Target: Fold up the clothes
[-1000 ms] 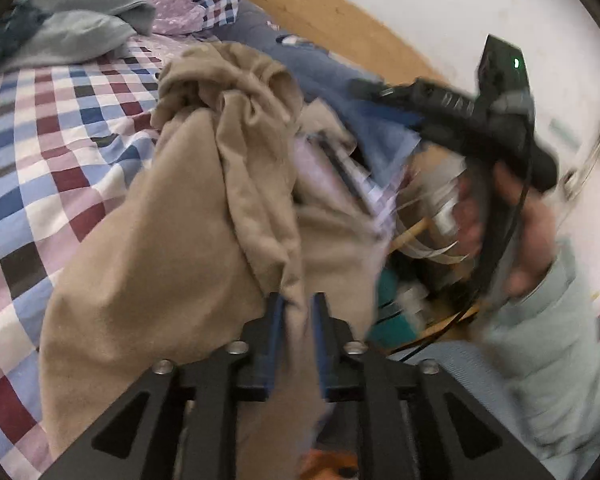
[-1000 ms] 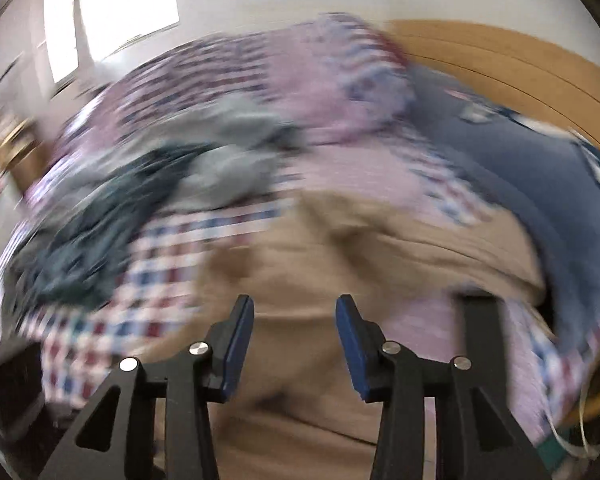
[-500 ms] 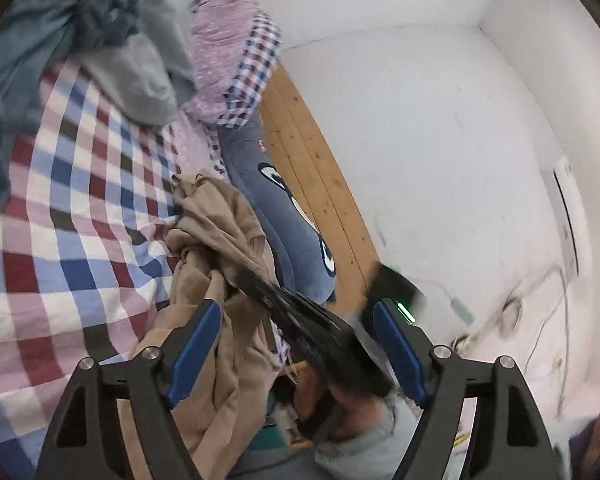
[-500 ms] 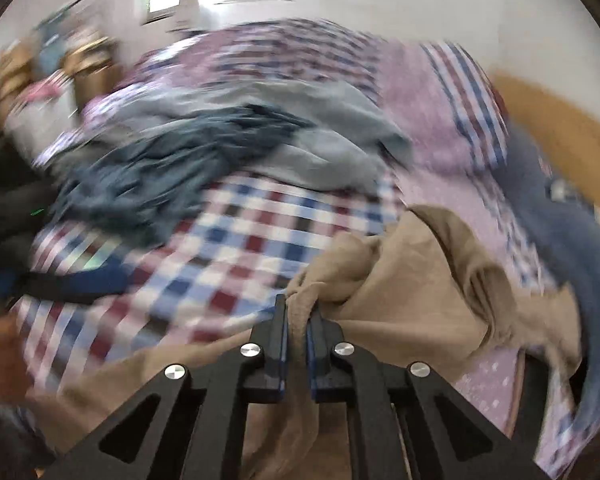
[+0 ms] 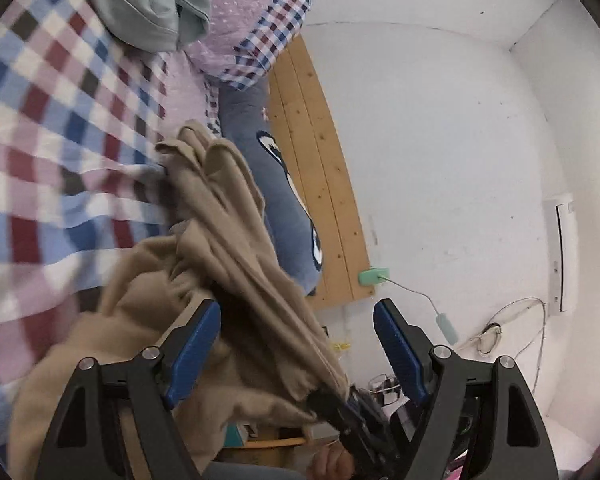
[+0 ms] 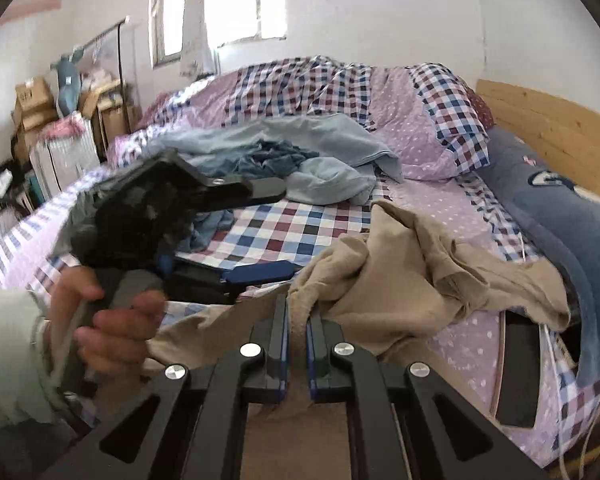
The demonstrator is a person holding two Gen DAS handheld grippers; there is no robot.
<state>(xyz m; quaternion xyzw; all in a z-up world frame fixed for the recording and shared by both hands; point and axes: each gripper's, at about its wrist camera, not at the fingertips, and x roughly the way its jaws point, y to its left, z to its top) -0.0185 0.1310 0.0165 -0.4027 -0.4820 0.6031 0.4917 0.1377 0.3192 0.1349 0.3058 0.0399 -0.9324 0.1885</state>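
Now that the left gripper (image 5: pixel 298 346) let go & the right gripper (image 6: pixel 297 334) pinched the tan clothes (image 6: pixel 412 276), near the bed's (image 6: pixel 284 224) head-end corner, spreading comes next.

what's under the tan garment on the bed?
Under the tan garment: the checked and purple dotted bedspread, showing around its edges. A flat black object pokes out at its lower right; anything beneath the middle is covered.
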